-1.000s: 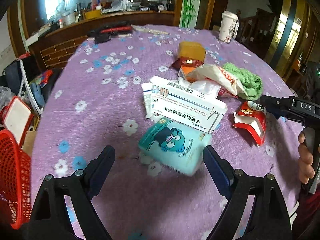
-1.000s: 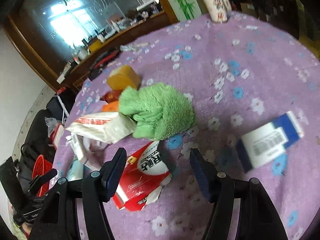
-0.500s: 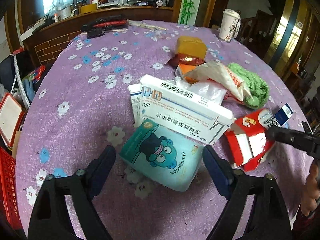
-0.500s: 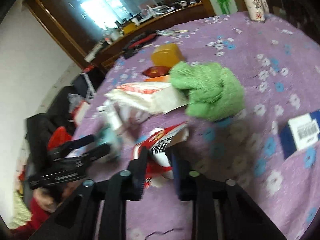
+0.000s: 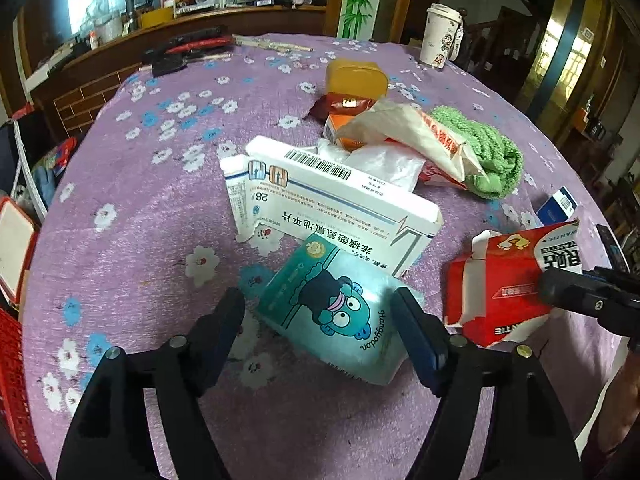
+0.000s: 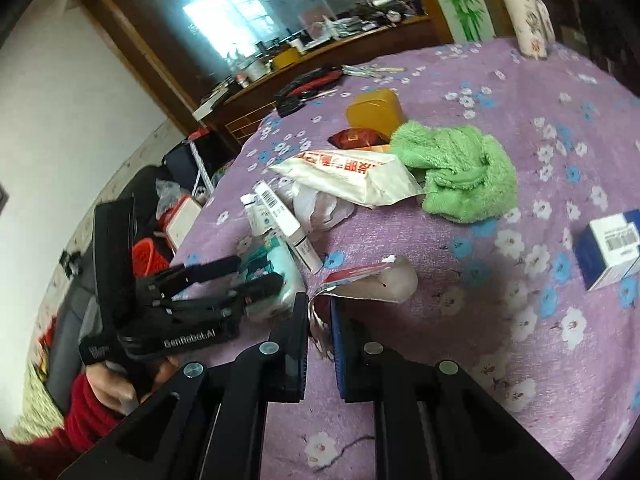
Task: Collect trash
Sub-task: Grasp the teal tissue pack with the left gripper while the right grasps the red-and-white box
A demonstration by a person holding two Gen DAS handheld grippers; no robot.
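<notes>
A teal tissue pack (image 5: pixel 336 312) with a cartoon face lies on the purple flowered cloth, leaning against a white medicine box (image 5: pixel 340 208). My left gripper (image 5: pixel 316 312) straddles the pack and its jaws are closing. The right finger is at the pack's edge and the left finger stands a little off it. In the right wrist view my right gripper (image 6: pixel 320 308) is closing on a torn red carton (image 6: pixel 372 276), pinched flat between its pads. The left wrist view shows that red carton (image 5: pixel 504 280) held up at the right by the right gripper (image 5: pixel 560 292).
Behind the box lie a white paper bag (image 5: pixel 412 132), a green towel (image 5: pixel 484 152), a yellow box (image 5: pixel 356 78) and small wrappers. A blue and white box (image 6: pixel 612 244) sits to the right, a paper cup (image 5: pixel 438 36) at the far edge. A red basket (image 6: pixel 146 256) stands beside the table, left.
My right gripper went from open to shut on the red carton and carried it left, toward the tissue pack. My left gripper came closer over the pack and its jaws narrowed.
</notes>
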